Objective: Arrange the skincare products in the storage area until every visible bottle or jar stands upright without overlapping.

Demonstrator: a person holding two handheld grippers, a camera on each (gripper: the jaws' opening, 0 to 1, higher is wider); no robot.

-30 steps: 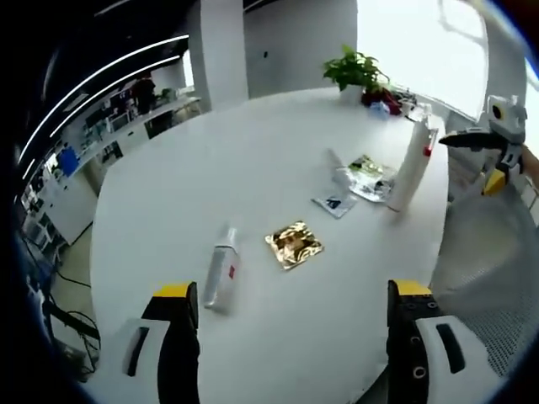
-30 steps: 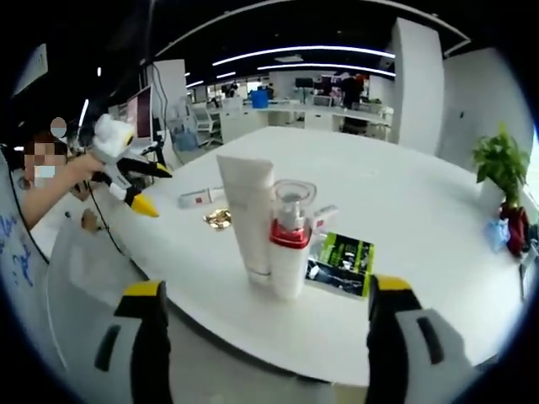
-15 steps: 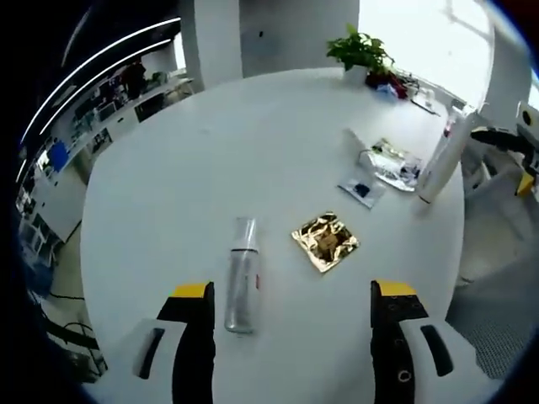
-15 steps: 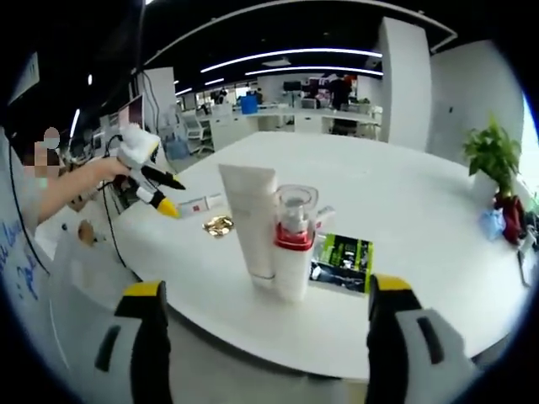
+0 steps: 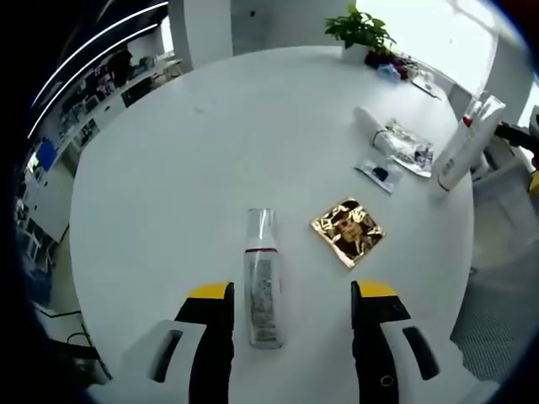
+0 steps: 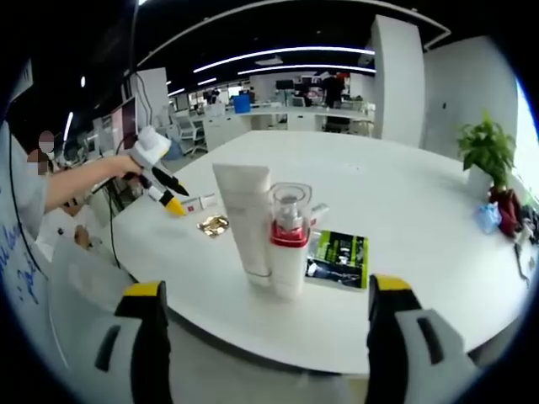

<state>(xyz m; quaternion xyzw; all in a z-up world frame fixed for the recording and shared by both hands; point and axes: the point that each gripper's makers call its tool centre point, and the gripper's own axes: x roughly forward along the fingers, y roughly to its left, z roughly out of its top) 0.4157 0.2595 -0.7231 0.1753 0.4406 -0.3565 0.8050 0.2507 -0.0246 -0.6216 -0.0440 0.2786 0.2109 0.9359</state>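
We see the left gripper wide open and holding nothing, its jaws either side of a clear bottle lying flat near the table edge; beyond it lies a gold sachet; the right gripper is open and empty before the upright white tube and pump bottle at the near edge.

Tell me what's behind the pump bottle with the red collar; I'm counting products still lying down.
Behind the pump bottle lies a green-and-black sachet flat on the table, with a tube's end showing above it. The tube's body is hidden by the bottle.
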